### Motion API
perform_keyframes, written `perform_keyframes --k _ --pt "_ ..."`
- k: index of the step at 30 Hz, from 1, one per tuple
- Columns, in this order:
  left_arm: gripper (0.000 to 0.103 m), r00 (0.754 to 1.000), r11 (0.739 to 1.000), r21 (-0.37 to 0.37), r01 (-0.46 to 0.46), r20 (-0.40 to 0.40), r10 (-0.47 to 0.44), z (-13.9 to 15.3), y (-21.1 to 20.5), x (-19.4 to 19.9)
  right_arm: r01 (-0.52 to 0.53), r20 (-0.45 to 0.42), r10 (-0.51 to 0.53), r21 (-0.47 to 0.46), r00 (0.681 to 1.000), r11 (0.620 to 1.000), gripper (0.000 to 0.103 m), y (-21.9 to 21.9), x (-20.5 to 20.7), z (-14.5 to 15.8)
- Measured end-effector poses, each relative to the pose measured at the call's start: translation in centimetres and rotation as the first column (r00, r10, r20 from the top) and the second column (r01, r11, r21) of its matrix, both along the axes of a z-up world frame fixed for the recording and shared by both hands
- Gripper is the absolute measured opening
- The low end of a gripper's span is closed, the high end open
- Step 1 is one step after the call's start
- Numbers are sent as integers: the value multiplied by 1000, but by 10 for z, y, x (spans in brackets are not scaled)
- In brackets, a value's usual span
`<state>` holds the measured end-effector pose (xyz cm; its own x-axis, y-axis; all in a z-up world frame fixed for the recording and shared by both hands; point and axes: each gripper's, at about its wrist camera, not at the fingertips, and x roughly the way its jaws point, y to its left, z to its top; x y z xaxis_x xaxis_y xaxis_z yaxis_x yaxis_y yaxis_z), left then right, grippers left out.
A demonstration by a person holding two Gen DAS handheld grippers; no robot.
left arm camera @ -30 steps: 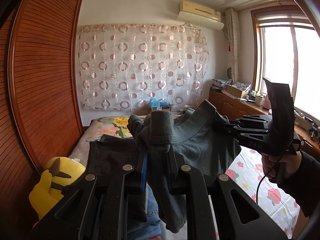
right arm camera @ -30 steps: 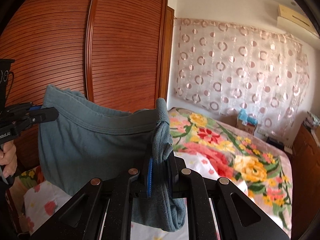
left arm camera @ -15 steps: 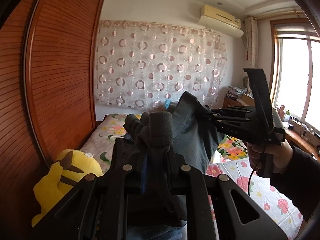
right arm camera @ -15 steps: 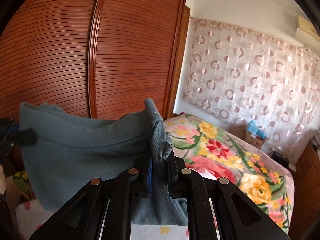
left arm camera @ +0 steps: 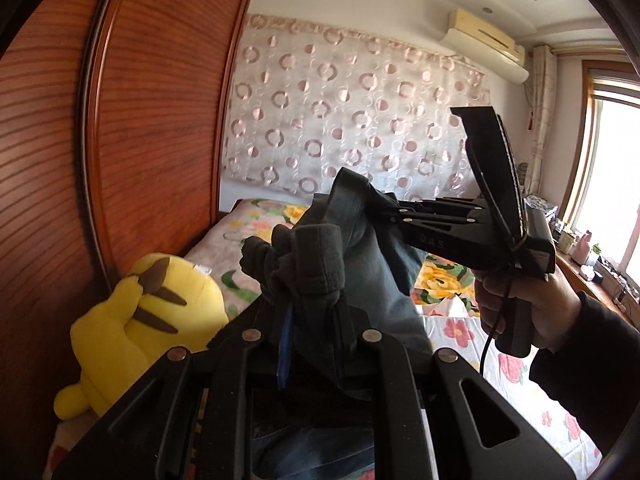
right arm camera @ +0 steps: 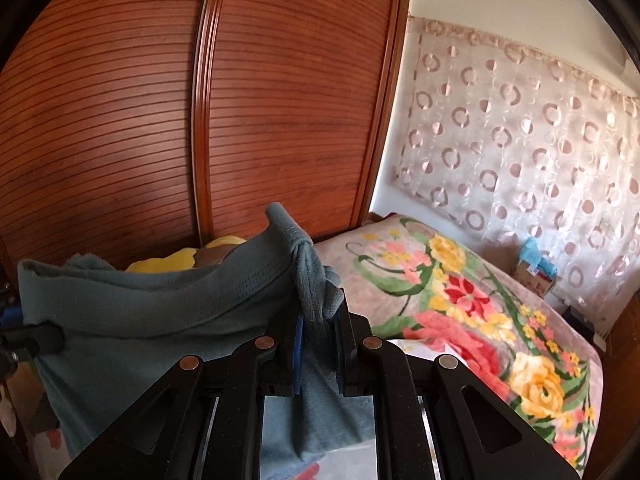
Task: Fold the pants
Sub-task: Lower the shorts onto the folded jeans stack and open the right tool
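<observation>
left gripper (left arm camera: 312, 320) clamps pants (left arm camera: 384, 280) waistband | right gripper (right arm camera: 318, 344) clamps waistband's other end | held above bed (right arm camera: 460, 292)

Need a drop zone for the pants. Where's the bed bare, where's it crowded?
Free: the floral blanket between the wardrobe and the curtain wall. Crowded: the wardrobe-side edge, where the yellow plush sits, and below the left gripper, where other dark clothes lie under the hanging pants.

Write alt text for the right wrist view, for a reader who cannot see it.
The right gripper is shut on a bunched edge of grey-blue pants, held up in the air. The cloth stretches left to the left gripper, over a floral bedspread, with a slatted wooden wardrobe behind.
</observation>
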<state>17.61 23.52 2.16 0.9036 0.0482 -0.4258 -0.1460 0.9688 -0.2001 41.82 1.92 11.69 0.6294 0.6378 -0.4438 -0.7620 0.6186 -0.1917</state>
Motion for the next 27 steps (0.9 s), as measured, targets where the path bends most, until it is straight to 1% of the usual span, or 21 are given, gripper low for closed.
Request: perform_keyframes --k 1,3,5,7,9,10,11,14,17,21,23,27 --pt "16 1000 1000 -3 -2 -5 2 -2 1 1 -5 -9 5 2 1000 1000 11 1 1 -1" --pt "16 1000 1000 -4 -9 -13 9 -5 0 0 -9 -35 9 14 999 1000 17 0 6 0" --pt "17 1000 1000 2 -15 -23 15 -8 -2 1 8 -48 -7 29 999 1000 33 -7 10 2" --pt "19 999 1000 9 -25 -32 25 -12 -3 1 18 -53 -15 56 998 998 40 -16 11 7" --pt "23 998 999 13 -37 -43 37 -16 -4 1 3 -68 2 80 998 997 41 -23 11 9" --pt "28 998 999 13 -40 -50 40 -19 -3 1 -6 -75 12 80 997 997 41 -26 11 7" --pt "35 998 999 10 -40 -57 41 -22 -3 1 -14 -78 19 69 997 998 41 -31 12 5" --pt "45 997 999 3 -42 -64 42 -25 -3 1 -24 -93 27 31 995 999 41 -40 15 -8" --pt "46 996 999 17 -49 -75 50 -28 -5 2 10 -114 -10 -2 993 1000 40 -43 27 -17" --pt "47 994 998 29 -57 -91 60 -31 -6 2 76 -136 -75 5 988 997 40 -46 45 -18" --pt "47 993 998 28 -58 -98 60 -32 -6 1 86 -162 -81 23 983 996 40 -45 51 -16" --pt "47 993 997 44 -60 -98 64 -27 -7 -2 80 -159 -73 39 985 996 40 -39 39 -12"
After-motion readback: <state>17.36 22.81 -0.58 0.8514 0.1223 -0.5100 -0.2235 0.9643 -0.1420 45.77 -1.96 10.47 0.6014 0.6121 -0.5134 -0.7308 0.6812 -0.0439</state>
